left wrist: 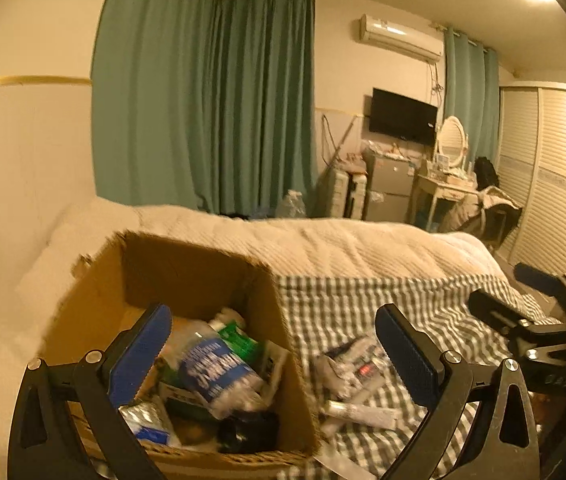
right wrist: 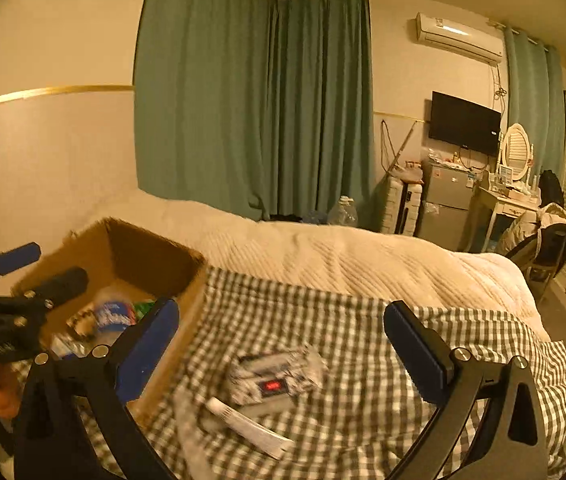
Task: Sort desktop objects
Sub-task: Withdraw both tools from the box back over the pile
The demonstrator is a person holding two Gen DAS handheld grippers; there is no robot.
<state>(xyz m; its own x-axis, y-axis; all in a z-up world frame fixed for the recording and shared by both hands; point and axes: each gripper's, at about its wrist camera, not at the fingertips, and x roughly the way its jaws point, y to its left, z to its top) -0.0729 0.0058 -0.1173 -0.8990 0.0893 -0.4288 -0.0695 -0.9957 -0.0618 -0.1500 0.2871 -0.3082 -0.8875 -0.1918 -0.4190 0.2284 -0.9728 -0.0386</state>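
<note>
Both tongs wide open, nothing between pads. Right tongs [right wrist: 281, 344] hang over white packet [right wrist: 277, 376] and white tube [right wrist: 249, 426], both loose on checked cloth [right wrist: 323, 312] on bed. Left tongs [left wrist: 273, 350] above cardboard box [left wrist: 187, 268], already holding bottles and packets (pictures blurred). Risk: soft cloth may sink under pads, so thin tube slips or cloth gets pinched instead.

The right gripper [right wrist: 283, 344], jaws wide, hangs over a packet [right wrist: 275, 376] and tube [right wrist: 249, 426] on checked cloth [right wrist: 323, 312].
</note>
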